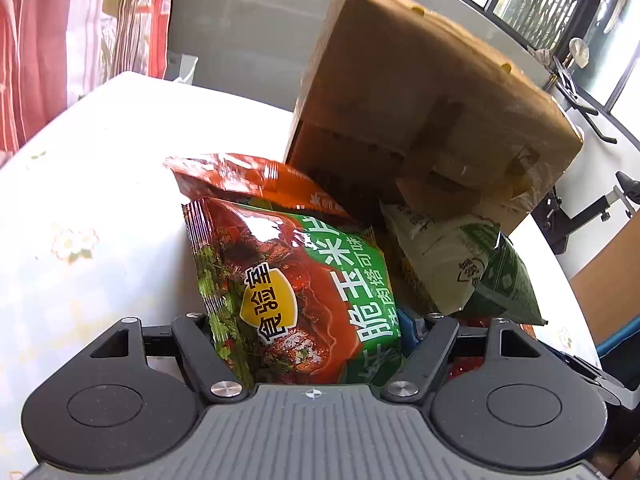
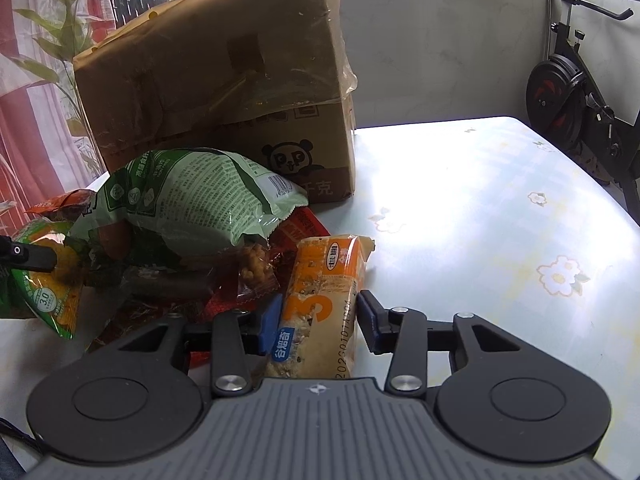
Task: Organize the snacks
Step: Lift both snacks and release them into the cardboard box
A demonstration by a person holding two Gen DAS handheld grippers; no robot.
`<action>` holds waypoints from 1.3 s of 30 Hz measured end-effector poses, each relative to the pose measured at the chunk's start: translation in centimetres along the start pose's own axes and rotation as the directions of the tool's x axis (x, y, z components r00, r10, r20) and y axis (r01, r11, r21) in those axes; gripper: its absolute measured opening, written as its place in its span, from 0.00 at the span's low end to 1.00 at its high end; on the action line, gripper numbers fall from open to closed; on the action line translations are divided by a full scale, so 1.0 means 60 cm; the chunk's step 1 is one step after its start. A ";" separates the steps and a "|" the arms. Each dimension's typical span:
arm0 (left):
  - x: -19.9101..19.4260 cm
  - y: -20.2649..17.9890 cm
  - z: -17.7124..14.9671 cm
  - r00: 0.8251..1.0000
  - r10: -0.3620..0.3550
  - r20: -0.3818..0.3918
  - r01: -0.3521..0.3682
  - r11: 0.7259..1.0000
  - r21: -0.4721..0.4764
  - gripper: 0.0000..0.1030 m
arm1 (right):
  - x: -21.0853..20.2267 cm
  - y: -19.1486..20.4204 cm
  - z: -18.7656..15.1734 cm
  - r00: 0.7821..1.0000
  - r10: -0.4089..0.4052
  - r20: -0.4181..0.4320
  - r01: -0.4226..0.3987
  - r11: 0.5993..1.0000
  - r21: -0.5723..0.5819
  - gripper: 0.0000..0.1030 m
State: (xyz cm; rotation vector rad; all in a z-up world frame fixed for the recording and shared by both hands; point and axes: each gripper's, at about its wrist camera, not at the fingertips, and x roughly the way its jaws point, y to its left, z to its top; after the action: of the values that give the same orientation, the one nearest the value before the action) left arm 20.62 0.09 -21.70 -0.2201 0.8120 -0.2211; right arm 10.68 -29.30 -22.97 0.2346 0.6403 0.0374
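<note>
The orange bar [image 2: 320, 312] lies with its long axis running away from the right gripper [image 2: 316, 320], its near half pinched between the blue pads, far end resting on the table [image 2: 480, 208]. The green bag [image 1: 296, 300] stands upright between the left gripper's [image 1: 312, 344] fingers, apparently gripped. Behind the snack pile stands a box [image 2: 224, 92], well in from the table's far edge.
</note>
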 end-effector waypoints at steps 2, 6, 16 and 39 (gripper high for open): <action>-0.017 -0.005 0.012 1.000 0.011 0.026 -0.012 1.000 0.026 0.75 | -0.004 -0.005 0.004 1.000 -0.004 0.008 0.004 1.000 0.007 0.40; -0.042 -0.022 0.022 0.996 0.027 0.080 -0.034 0.995 0.089 0.75 | -0.009 -0.012 0.012 1.000 -0.015 0.020 0.014 1.000 0.026 0.39; -0.089 -0.019 0.029 0.984 0.071 0.162 -0.091 0.989 0.118 0.75 | -0.015 -0.035 0.024 0.999 -0.044 0.030 0.040 0.993 0.112 0.39; -0.155 -0.117 0.236 0.888 -0.084 0.453 -0.063 0.952 0.299 0.75 | -0.109 -0.012 0.256 0.906 0.115 0.408 -0.156 0.985 0.068 0.39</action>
State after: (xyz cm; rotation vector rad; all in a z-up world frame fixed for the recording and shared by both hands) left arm 24.03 -2.47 -3.87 0.0212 0.2927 -0.2887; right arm 14.53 -33.87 -7.38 0.3721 0.2117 0.0885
